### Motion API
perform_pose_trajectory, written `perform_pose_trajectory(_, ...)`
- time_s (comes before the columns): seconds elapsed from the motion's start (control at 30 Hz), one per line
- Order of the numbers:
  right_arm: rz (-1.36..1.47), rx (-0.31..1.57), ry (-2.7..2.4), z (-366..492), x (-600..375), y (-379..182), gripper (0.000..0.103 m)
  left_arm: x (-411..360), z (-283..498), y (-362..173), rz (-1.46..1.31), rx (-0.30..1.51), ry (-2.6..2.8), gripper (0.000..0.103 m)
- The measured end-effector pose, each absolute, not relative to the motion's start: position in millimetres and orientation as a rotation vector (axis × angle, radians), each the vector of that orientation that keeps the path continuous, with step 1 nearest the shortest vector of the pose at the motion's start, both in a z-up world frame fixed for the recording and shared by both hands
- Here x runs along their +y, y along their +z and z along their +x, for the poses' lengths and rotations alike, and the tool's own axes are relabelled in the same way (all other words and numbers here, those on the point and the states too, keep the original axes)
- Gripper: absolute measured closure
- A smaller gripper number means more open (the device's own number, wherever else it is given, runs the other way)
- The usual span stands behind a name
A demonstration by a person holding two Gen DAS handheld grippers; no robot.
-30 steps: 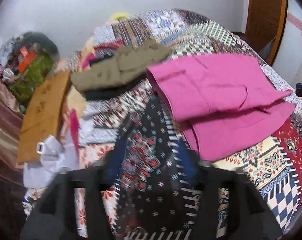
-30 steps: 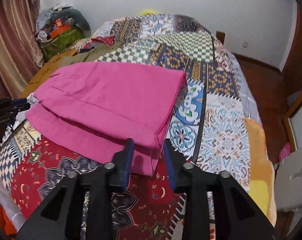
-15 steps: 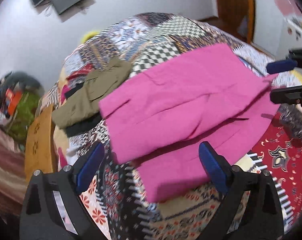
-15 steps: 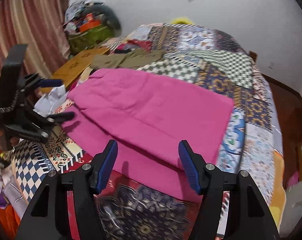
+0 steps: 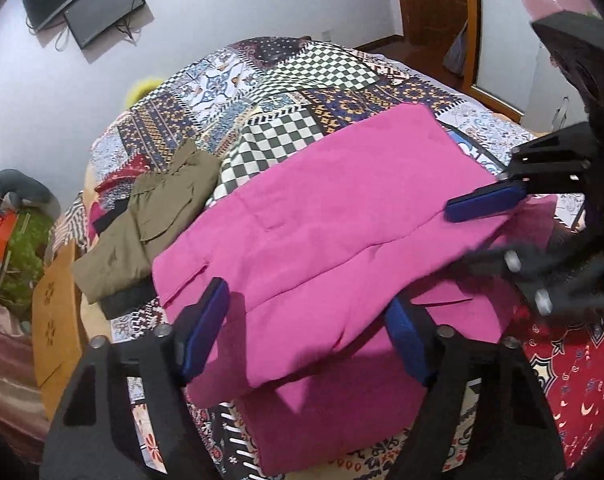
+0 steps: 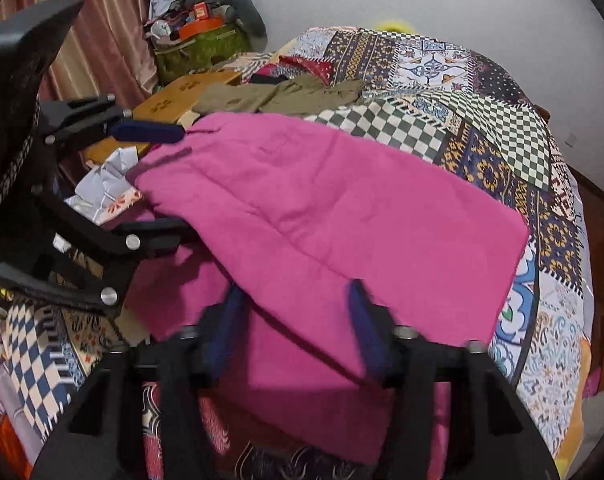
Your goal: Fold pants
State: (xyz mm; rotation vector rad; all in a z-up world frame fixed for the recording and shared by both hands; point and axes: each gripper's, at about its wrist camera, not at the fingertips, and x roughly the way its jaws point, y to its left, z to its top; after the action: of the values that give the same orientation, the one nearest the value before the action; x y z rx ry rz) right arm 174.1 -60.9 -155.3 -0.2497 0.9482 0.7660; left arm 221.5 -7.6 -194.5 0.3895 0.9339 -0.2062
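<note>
The pink pants lie folded in layers on the patchwork bed cover; they also show in the right wrist view. My left gripper is open, its blue pads spread over the near left edge of the pants. My right gripper is open over the near edge of the pants. The right gripper also shows in the left wrist view, with fabric between its jaws. The left gripper appears in the right wrist view at the pants' left edge.
Folded olive pants on a dark garment lie at the far left of the bed. A wooden board and a cluttered green bag stand beside the bed. A wall screen and a wooden door are behind.
Both grippers opened from shut a second ago and moved in over the near edge of the pink pants. The right gripper came close to the left one.
</note>
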Motion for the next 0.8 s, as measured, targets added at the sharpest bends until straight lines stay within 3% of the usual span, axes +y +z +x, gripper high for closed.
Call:
perform_pose_trajectory(0.03, -0.239, 0.946, 0.766, 176, -61, -154, 0.083, -9, 220, -195, 0.392, 0.935, -0.211, 0.031)
perform_pose_trajectory(0.1, -0.218, 0.934, 0.767, 177, -63, -150, 0.094, -11, 218, -198, 0.403, 0.936, -0.218, 0.038)
perform_pose_trajectory(0.23, -0.205, 0.891, 0.779, 171, -68, -137, 0.096, -11, 212, -198, 0.399, 0.940, -0.213, 0.080)
perform_pose_trajectory(0.27, -0.206, 0.882, 0.786, 168, -69, -134, 0.097, -11, 210, -195, 0.385, 0.937, -0.217, 0.085)
perform_pose_trajectory(0.5, -0.265, 0.843, 0.795, 145, -74, -122, 0.097, -15, 190, -177, 0.346, 0.920, -0.263, 0.088)
perform_pose_trajectory(0.8, -0.266, 0.878, 0.778, 131, -81, -133, 0.097, -21, 175, -193, 0.311, 0.978, -0.281, 0.087)
